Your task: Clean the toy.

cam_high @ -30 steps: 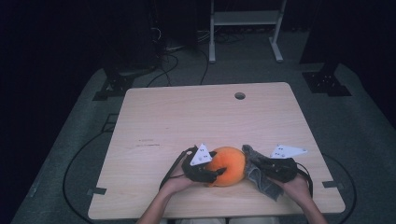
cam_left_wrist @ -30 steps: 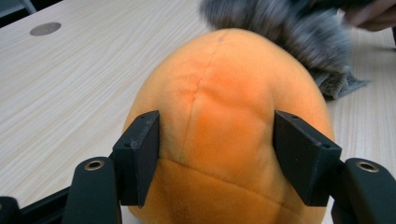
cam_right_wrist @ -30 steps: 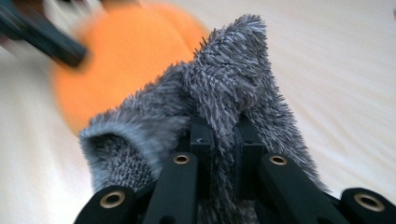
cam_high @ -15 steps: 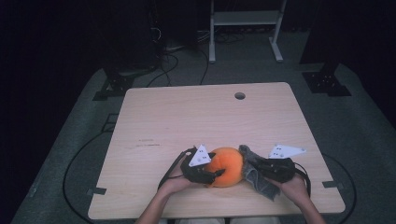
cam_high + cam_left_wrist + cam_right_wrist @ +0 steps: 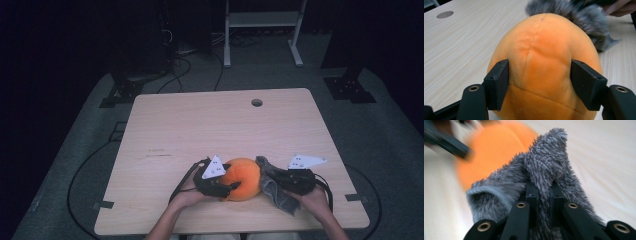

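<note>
On the left, my left gripper (image 5: 537, 85) has its two black, blocky jaws pressed into the flanks of the orange plush ball (image 5: 544, 65). The pads dent the soft pile a little, so I am clamped on it. The ball is round and short-napped, like velour, with a stitched seam running up its middle and another crossing low down. It sits on the near part of the table (image 5: 200, 125), a pale wood-grain top, smooth and matte, with rounded corners and a small round hole (image 5: 256, 102) near the far edge.

From above, the ball (image 5: 243, 177) lies between my two hands. My left gripper (image 5: 227, 186), with its grey three-cornered plate, is on one side and the grey cloth (image 5: 280, 192) on the other, touching the ball's right flank.

On the right, my right gripper (image 5: 543, 192) has its jaws drawn tight together on a fold of that cloth (image 5: 541, 167). It is shaggy, long-fibred grey stuff that bunches up into a peak above my jaws, and the rest drapes down onto the table.
</note>
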Demonstrator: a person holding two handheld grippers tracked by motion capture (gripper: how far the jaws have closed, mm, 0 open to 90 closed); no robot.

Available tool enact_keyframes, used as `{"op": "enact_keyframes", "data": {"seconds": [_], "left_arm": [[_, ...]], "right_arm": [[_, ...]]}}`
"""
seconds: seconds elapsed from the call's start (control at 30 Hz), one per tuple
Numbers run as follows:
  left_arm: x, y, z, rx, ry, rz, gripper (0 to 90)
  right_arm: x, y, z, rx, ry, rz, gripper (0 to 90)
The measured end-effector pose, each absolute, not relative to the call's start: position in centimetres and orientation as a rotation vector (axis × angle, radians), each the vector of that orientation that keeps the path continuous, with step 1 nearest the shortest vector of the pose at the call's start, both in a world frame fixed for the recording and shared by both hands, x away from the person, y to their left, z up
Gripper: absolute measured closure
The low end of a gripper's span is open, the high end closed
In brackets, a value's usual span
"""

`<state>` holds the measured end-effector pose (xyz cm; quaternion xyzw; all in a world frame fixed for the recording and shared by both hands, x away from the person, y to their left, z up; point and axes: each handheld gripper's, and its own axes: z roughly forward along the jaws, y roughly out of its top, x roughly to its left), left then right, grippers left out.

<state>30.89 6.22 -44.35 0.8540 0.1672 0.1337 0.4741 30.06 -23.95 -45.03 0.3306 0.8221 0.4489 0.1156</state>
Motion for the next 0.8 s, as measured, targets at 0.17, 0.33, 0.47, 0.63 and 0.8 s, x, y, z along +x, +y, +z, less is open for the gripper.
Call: {"op": "enact_keyframes", "data": {"seconds": [0.17, 0.33, 0.47, 0.63, 0.8], "left_arm": [[30.8, 5.9, -44.3, 2.090, 0.397, 0.331, 33.3], [30.4, 5.2, -44.2, 2.110, 0.356, 0.351, 33.6], [30.3, 5.1, -44.0, 2.106, 0.352, 0.346, 33.5], [30.1, 4.8, -43.8, 2.106, 0.328, 0.336, 32.1], [30.8, 5.7, -42.7, 2.037, 0.397, 0.271, 14.6]], "right_arm": [[29.7, -24.4, -44.0, 0.957, 2.360, 1.406, 80.8], [29.2, -22.6, -42.8, 0.824, 2.350, 1.496, 80.7], [29.7, -23.7, -43.9, 0.947, 2.353, 1.395, 80.8], [28.7, -22.2, -42.3, 0.804, 2.341, 1.475, 80.7], [29.0, -22.6, -43.4, 0.827, 2.366, 1.443, 80.8]]}}
